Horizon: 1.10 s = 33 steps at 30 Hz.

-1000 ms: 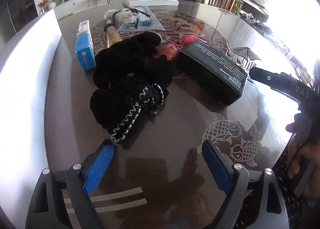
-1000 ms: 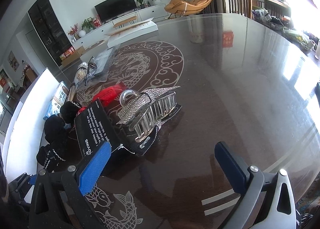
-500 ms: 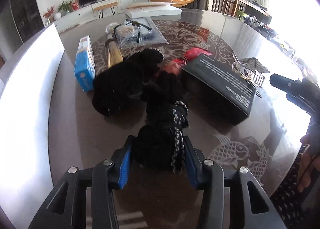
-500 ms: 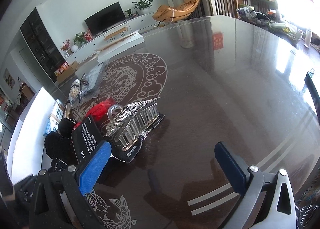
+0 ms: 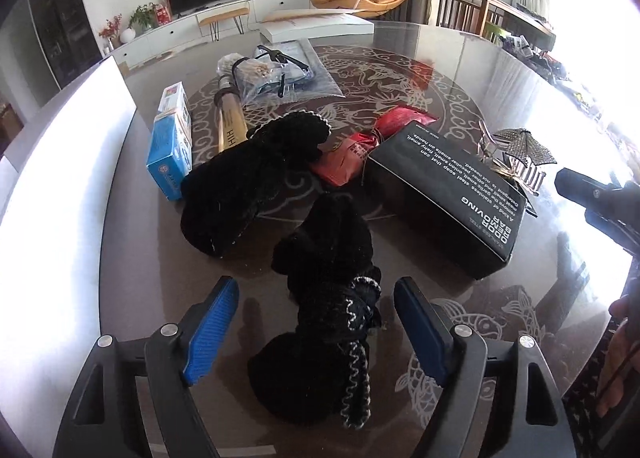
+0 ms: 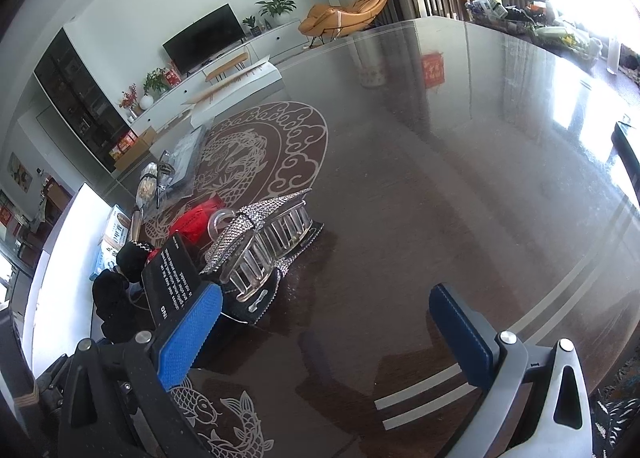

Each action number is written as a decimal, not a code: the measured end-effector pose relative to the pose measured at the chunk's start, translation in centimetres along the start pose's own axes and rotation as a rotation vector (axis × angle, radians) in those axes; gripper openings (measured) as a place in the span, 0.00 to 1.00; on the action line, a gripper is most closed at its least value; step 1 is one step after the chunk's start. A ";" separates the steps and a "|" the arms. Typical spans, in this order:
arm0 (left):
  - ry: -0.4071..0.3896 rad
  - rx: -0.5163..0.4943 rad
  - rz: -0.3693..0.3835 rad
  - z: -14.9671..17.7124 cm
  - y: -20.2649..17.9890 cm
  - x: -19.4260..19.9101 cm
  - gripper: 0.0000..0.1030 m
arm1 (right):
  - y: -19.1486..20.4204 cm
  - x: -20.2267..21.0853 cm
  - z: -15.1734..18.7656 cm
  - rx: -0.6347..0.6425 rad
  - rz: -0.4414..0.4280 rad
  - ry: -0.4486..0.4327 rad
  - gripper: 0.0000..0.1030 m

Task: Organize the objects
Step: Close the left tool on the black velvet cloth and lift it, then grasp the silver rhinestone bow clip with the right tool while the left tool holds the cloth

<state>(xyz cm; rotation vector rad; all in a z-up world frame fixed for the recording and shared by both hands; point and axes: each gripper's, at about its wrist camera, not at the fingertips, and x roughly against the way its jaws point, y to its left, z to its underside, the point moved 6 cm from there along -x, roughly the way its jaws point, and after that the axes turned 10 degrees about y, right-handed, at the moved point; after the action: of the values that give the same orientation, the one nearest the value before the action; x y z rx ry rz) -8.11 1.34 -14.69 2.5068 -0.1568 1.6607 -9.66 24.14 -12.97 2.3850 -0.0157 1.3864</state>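
Left wrist: two black gloves (image 5: 256, 182) (both grippers' jaws spread, empty), one black box (image 5: 448, 194).

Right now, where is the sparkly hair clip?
In the right wrist view, the sparkly hair clip lies on the dark table, left of centre, right beside the black box and just in front of the red packet.

Left wrist view: low over near table (image 5: 460, 70) edge, facing living-room wall, close on black glove (image 5: 328, 298). Right wrist view: further right, angled leftward. Both share black box (image 5: 448, 194) (image 6: 172, 278).
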 end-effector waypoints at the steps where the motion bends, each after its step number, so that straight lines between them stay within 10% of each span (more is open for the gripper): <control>1: -0.004 0.000 -0.008 0.0 -0.1 0.0 0.76 | -0.1 0.0 0.0 -0.004 -0.002 -0.001 1.00; 7: -0.025 0.017 0.007 1.2 0.5 0.2 0.37 | -0.1 -0.2 0.0 -0.009 -0.011 0.007 1.00; 33: -0.028 0.078 0.046 3.4 2.8 0.9 0.35 | 8.3 -5.6 -3.4 0.266 0.094 0.117 0.89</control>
<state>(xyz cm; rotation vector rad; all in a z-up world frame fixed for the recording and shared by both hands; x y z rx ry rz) -5.17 -2.01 -15.03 2.6035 -0.1567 1.6804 -17.00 16.57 -13.54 2.5385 0.0944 1.6625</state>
